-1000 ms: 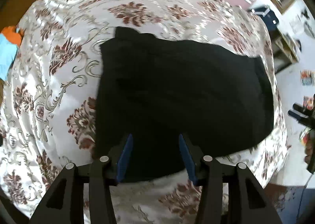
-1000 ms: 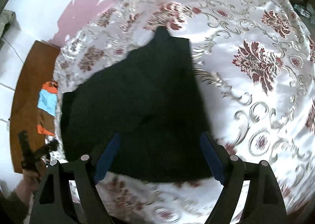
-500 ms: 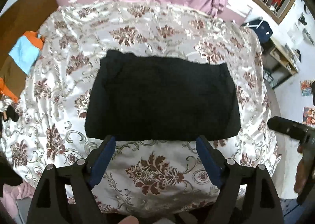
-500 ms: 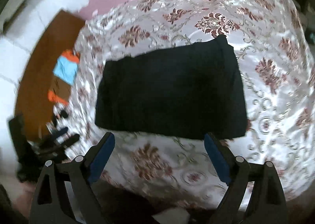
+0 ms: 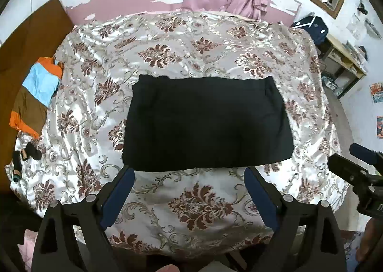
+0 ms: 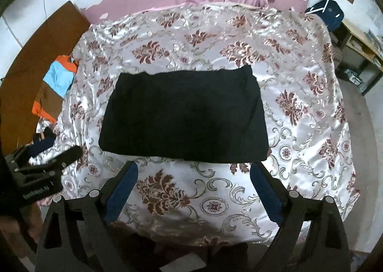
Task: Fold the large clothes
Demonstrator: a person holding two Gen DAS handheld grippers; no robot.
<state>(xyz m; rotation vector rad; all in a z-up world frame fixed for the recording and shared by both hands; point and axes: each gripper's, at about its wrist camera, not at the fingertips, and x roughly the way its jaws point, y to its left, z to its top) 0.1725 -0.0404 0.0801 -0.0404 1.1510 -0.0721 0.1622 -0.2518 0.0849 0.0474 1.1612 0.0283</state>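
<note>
Black garment (image 5: 208, 123), folded into a flat rectangle, lies in the middle of the bed (image 5: 201, 202) on a floral satin cover. Both claws hang above the near edge of the bed, apart from the cloth. The left claw (image 5: 189, 190) stands wide, its jaws having just been opening, with nothing between them; the right claw (image 6: 194, 188) likewise. An orange, blue and brown cloth (image 5: 36, 94) lies at the bed's left side, perhaps on a wooden board.

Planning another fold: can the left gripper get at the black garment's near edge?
Probably yes: left gripper is open and empty just short of the black garment, with only bare bedspread between.
</note>
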